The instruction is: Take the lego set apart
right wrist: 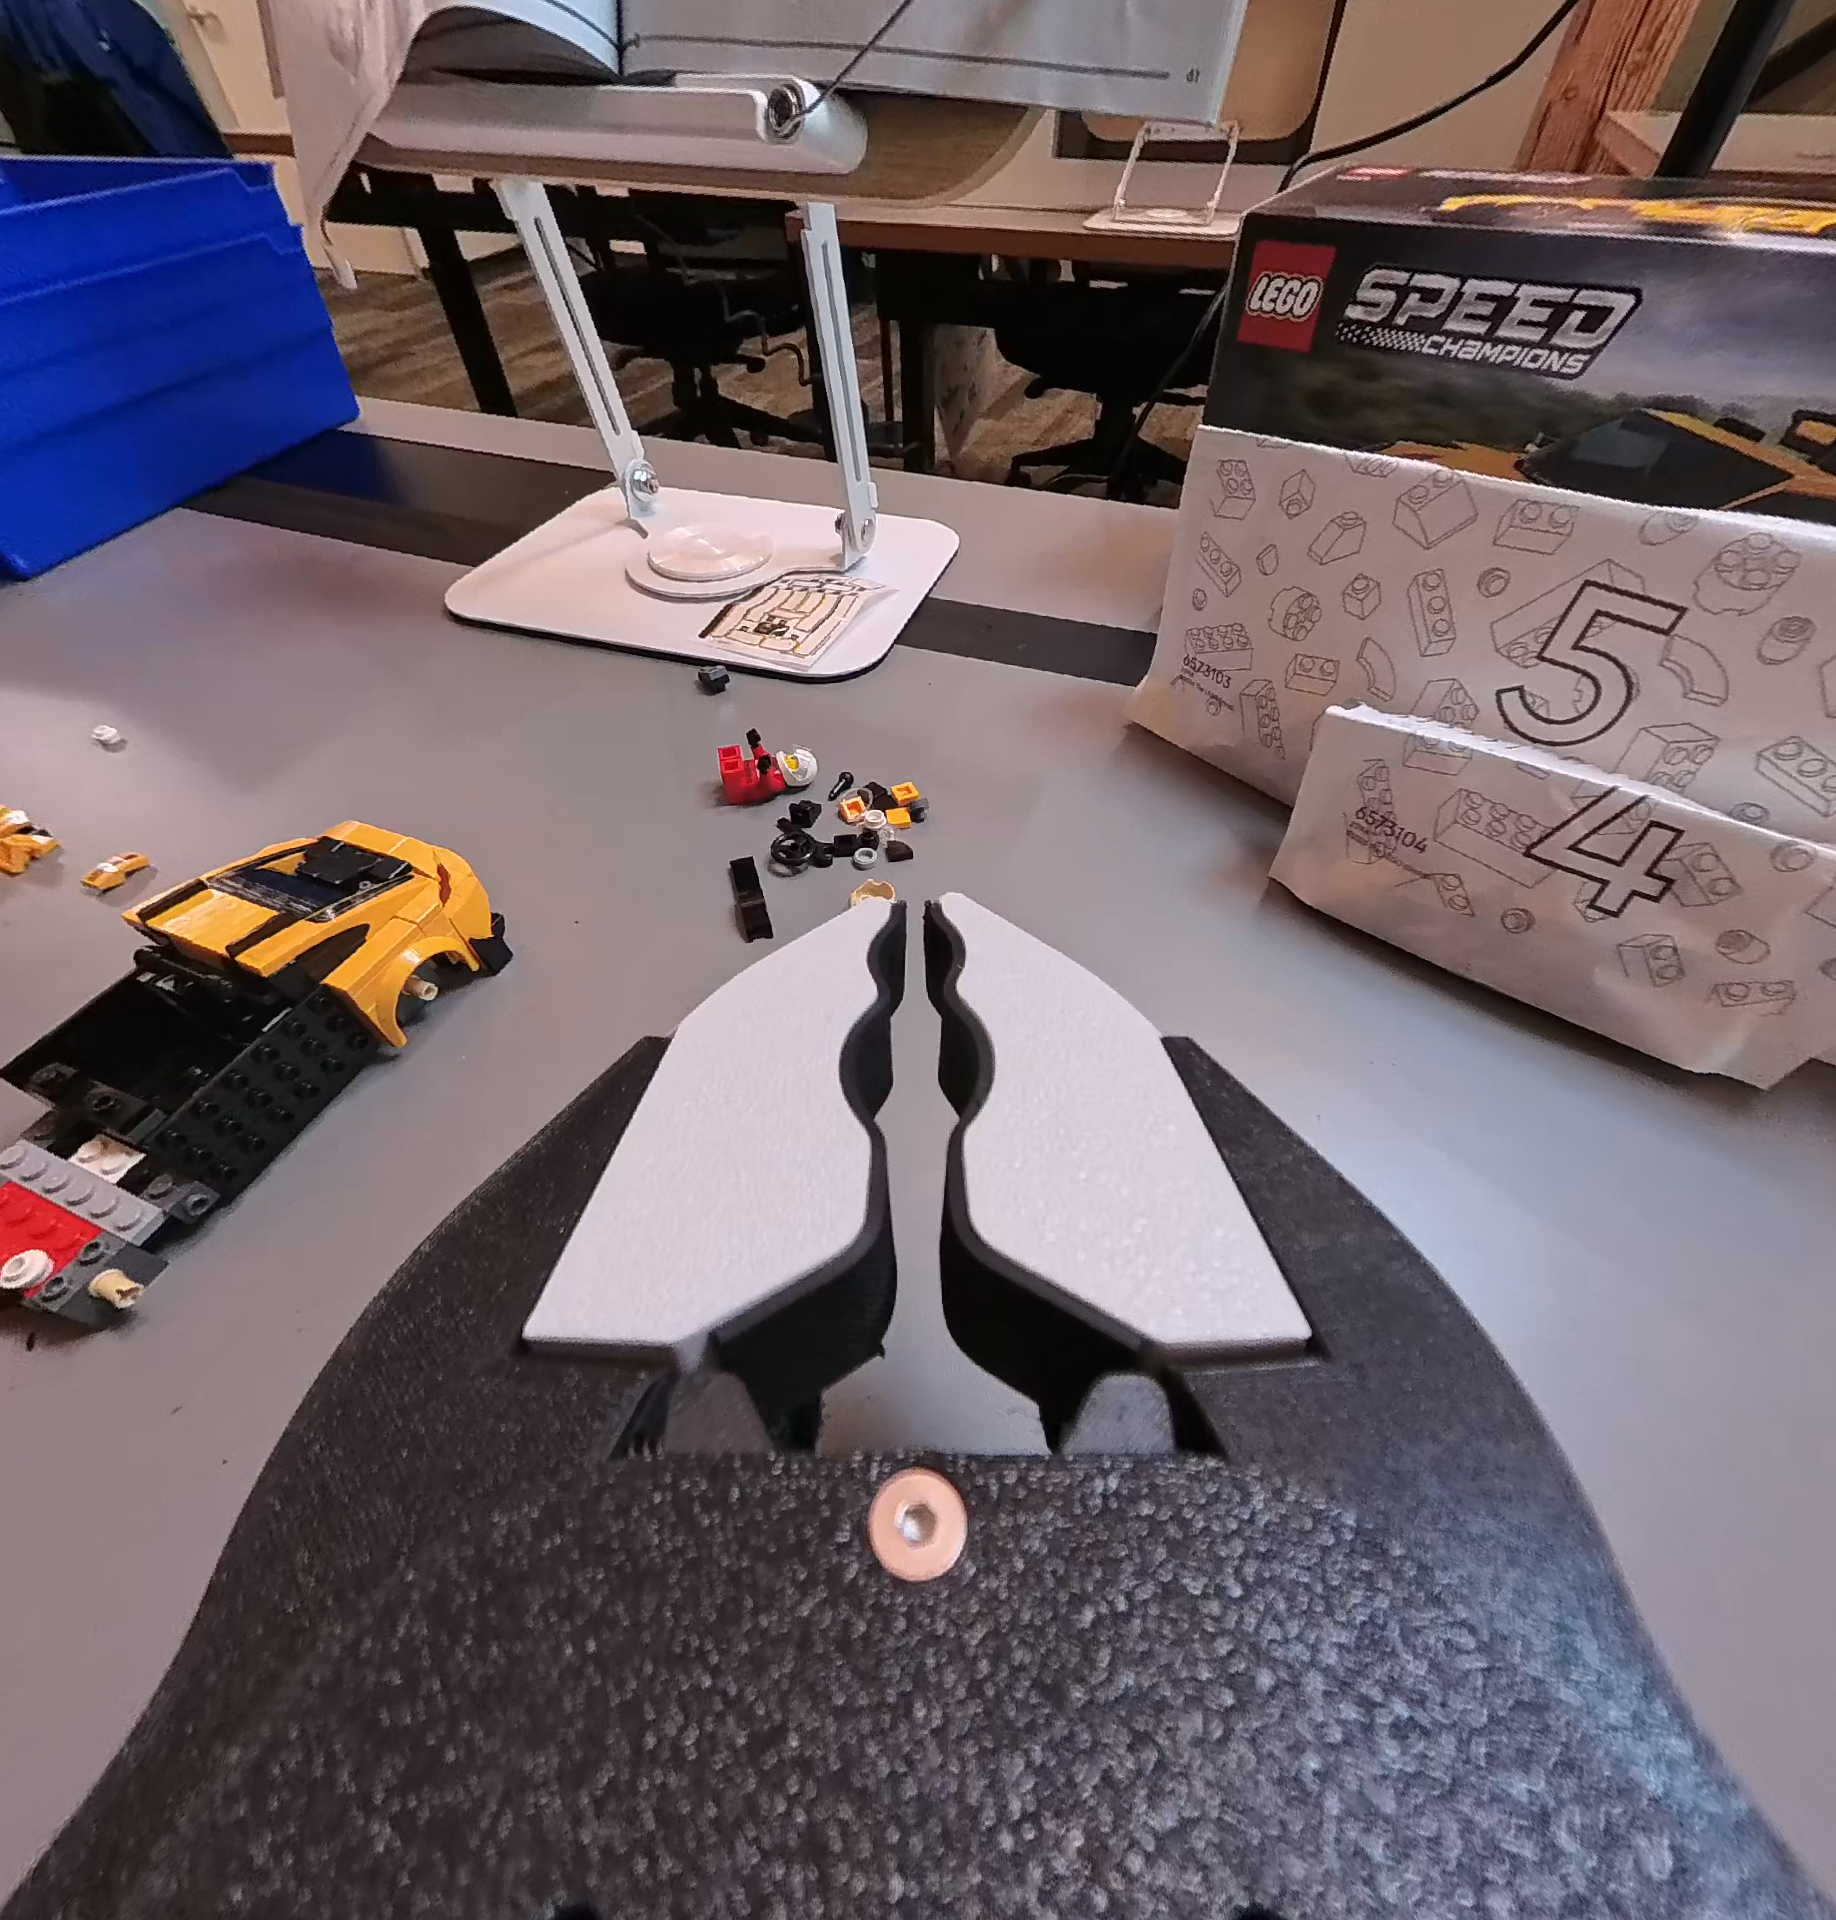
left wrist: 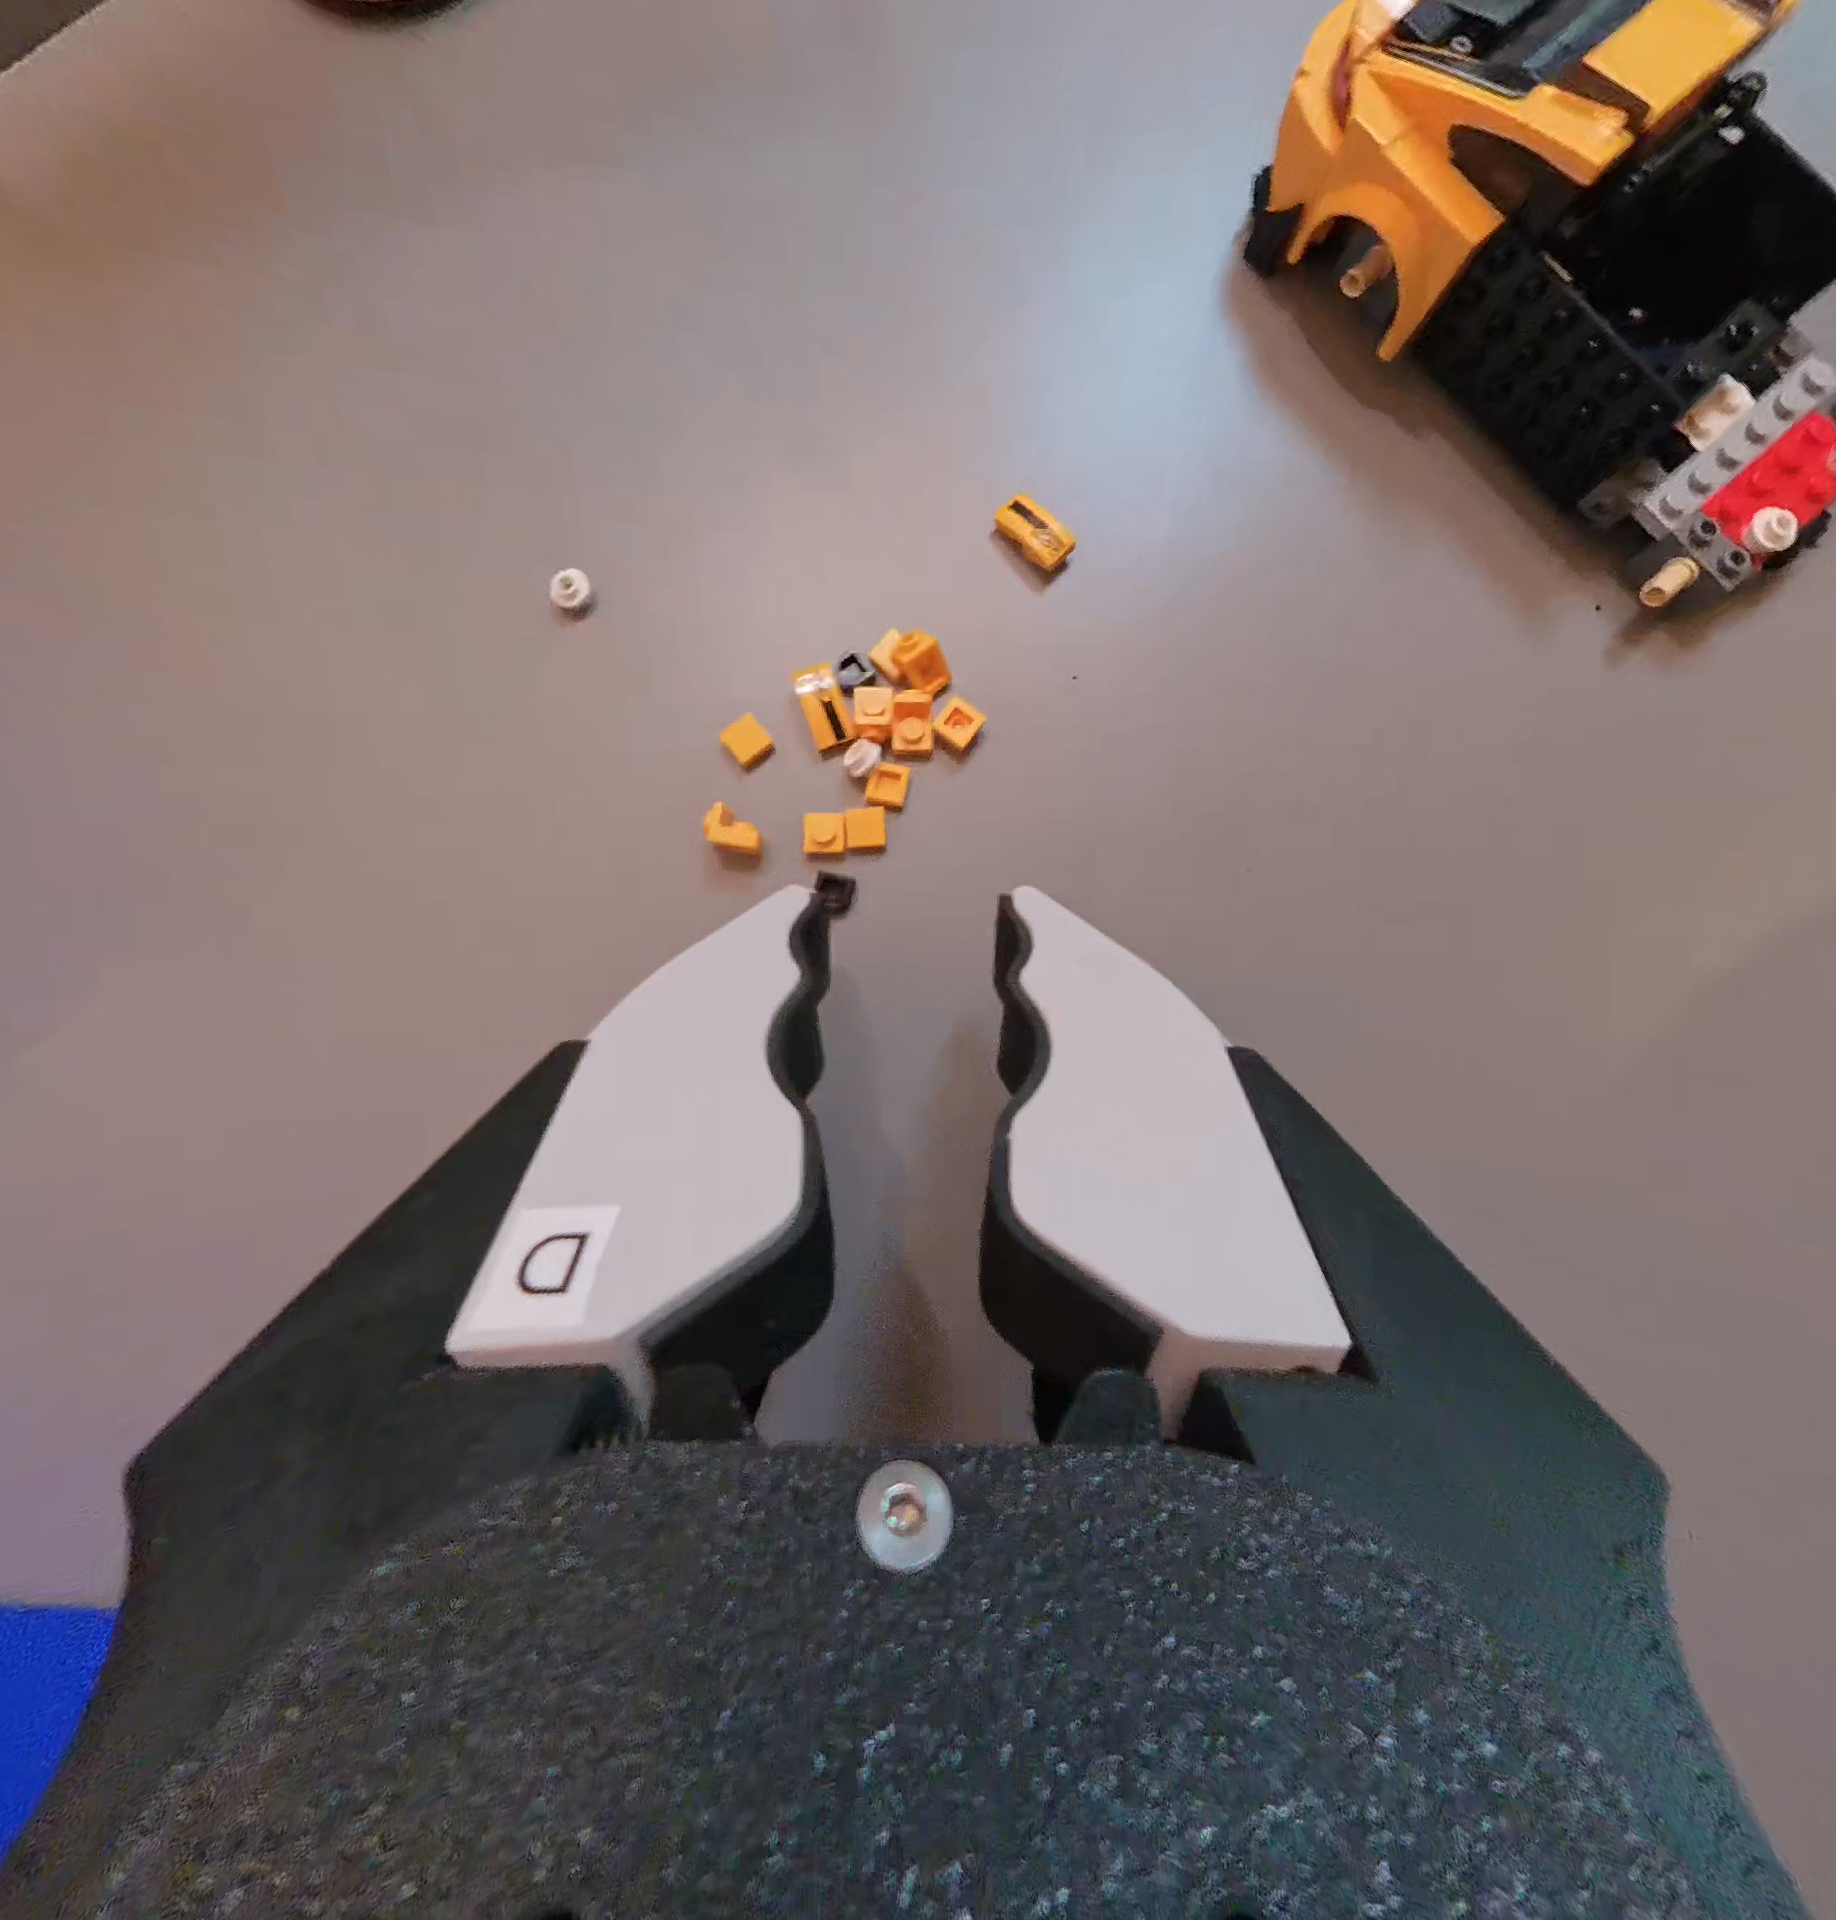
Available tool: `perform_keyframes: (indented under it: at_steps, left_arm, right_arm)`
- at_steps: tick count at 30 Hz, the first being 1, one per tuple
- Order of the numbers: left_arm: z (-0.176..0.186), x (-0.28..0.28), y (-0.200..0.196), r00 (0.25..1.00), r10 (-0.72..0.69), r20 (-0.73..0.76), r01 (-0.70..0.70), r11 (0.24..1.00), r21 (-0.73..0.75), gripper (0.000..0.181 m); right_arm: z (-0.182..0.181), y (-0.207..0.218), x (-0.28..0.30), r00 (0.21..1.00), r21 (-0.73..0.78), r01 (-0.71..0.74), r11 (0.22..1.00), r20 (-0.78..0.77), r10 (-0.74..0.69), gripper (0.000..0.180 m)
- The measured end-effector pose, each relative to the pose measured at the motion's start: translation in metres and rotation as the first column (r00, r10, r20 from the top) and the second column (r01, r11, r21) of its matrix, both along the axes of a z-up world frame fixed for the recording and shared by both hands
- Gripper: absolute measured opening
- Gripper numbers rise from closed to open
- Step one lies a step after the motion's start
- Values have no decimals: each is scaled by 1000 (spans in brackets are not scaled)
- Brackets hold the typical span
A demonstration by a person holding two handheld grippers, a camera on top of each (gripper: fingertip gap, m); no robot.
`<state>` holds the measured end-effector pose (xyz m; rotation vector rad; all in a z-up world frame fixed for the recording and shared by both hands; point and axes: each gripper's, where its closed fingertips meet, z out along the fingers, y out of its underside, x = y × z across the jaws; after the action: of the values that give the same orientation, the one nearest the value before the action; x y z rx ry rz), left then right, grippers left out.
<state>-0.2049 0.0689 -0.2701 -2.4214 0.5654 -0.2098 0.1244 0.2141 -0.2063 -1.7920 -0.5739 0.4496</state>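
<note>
Resting half-stripped: yellow lego car (right wrist: 259,997), black chassis bare | left jaws apart, empty | right jaws nearly closed, empty

On the worktop (right wrist: 581,790) the part-dismantled car (right wrist: 259,997) lies to the left in the right wrist view, with a heap of small pieces (right wrist: 0,847) behind it at the far left. A second scatter of loose parts (right wrist: 831,810) lies centre, just ahead of the right gripper (right wrist: 915,906). Behind that scatter stands a stand's base plate (right wrist: 540,592). Bins (right wrist: 135,343) sit far left; the box (right wrist: 1537,343) stands at right, with two paper bags (right wrist: 1516,748) leaning before it.
</note>
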Motion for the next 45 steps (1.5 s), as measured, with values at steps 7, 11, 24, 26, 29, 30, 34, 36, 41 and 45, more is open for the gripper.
perform_keyframes:
  at_steps: [7, 11, 24, 26, 29, 30, 34, 36, 41, 45]
  left_arm:
    - [-18, 2, 10, 999, 37, 7, -37, 998, -56, 6]
    - [-18, 2, 31, 999, 37, -35, -36, 999, 17, 7]
    - [-12, 60, 55, 996, -87, -31, 90, 986, 140, 31]
    - [-17, 59, 60, 998, -60, -22, 62, 991, 116, 24]
    - [-15, 52, 59, 999, -36, -33, 39, 994, 105, 9]
    - [-12, 48, 59, 999, -24, -40, 29, 993, 118, 8]
    - [-2, 21, 57, 995, 60, -81, -48, 989, 143, 10]
    - [-4, 13, 55, 993, 82, -83, -71, 990, 124, 23]
    - [1, 7, 55, 988, 128, -82, -114, 980, 162, 51]
    - [18, 34, 55, 999, 25, -42, -13, 966, 258, 53]
  right_arm:
    - [-1, 0, -1, 1000, -1, -3, 1000, 1, 3, 3]
    - [1, -1, -2, 1000, 3, -8, 1000, 1, 8, 3]
    - [4, -3, -4, 1000, 14, -19, 1000, -2, 19, 3]
    - [5, -3, -4, 1000, 16, -19, 1000, -2, 19, 3]
    - [6, -4, -3, 1000, 21, -18, 1000, -4, 18, 3]
    - [7, -4, -3, 1000, 22, -18, 1000, -6, 18, 3]
    - [7, -4, -3, 1000, 20, -19, 1000, -8, 19, 3]
    - [6, -4, -3, 1000, 19, -21, 1000, -7, 21, 3]
    - [6, -3, -3, 1000, 18, -19, 1000, -5, 19, 3]
    - [5, -3, -3, 1000, 16, -19, 1000, -3, 19, 3]
